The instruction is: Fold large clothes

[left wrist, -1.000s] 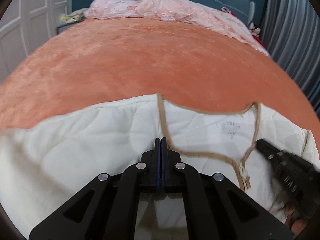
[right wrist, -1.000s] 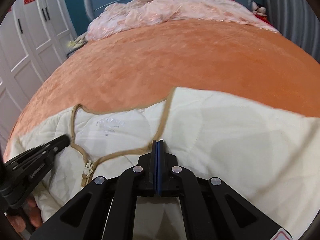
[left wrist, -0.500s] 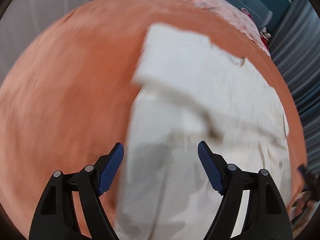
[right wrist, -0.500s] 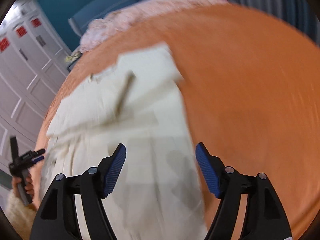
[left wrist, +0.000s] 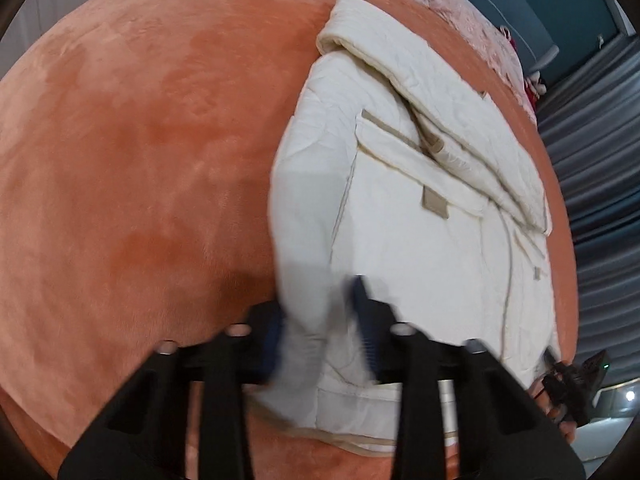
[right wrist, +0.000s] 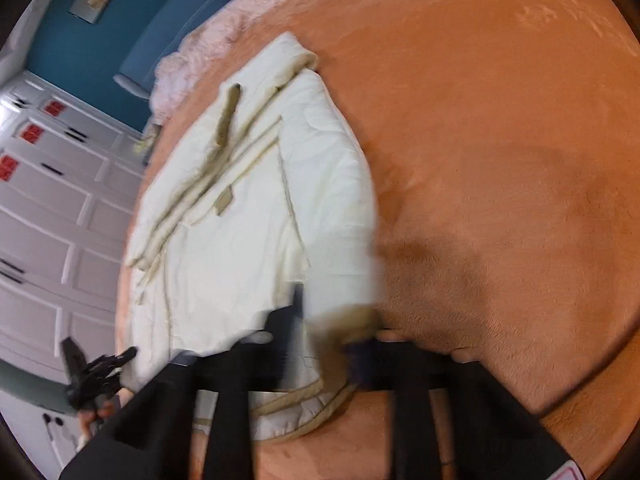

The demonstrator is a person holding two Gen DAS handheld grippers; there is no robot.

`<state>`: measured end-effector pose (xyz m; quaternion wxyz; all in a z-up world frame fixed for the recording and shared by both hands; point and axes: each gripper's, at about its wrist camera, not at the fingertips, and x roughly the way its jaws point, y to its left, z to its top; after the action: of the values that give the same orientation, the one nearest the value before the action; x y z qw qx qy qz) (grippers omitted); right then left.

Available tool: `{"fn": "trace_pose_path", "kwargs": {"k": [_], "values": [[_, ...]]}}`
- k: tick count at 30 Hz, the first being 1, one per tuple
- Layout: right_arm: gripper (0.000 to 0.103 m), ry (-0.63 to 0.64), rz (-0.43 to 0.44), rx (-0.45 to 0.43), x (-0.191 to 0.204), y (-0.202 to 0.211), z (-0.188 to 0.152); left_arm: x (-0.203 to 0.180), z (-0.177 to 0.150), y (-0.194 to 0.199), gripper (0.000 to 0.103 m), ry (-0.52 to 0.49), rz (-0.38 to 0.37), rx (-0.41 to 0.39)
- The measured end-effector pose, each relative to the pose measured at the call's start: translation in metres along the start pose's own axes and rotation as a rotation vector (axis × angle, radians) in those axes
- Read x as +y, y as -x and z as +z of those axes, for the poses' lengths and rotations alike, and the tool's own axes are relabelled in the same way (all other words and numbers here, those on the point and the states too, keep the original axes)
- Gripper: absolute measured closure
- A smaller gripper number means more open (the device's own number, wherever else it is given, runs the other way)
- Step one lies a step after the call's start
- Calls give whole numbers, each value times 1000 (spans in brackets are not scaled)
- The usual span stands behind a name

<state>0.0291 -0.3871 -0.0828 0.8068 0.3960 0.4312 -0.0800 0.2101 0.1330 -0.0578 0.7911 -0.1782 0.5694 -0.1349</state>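
A cream padded jacket (left wrist: 420,208) with tan trim lies folded on the orange blanket (left wrist: 140,152), its far end reaching toward the pink bedding (left wrist: 460,8) at the head of the bed. At the jacket's near corner the left gripper (left wrist: 320,332) is closing, blurred cream fabric between its blue pads. The right gripper (left wrist: 572,384) shows small beside the jacket's other near corner.
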Motion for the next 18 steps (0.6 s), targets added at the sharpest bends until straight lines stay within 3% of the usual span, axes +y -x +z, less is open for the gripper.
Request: {"fn": "trace_pose_path", "kwargs": {"k": [3, 7, 14, 18], "values": [[95, 49, 11, -41, 17, 22, -3, -3, -3, 22, 93, 3, -29, -24], [98, 114, 33, -35, 23, 61, -12, -15, -14, 58, 96, -75, -18, -61], [98, 328, -25, 126, 26, 150, -75, -5, -90, 143, 96, -200, 30, 9], [98, 360, -34, 215, 27, 208, -115, -3, -143, 193, 96, -275, 75, 86]]}}
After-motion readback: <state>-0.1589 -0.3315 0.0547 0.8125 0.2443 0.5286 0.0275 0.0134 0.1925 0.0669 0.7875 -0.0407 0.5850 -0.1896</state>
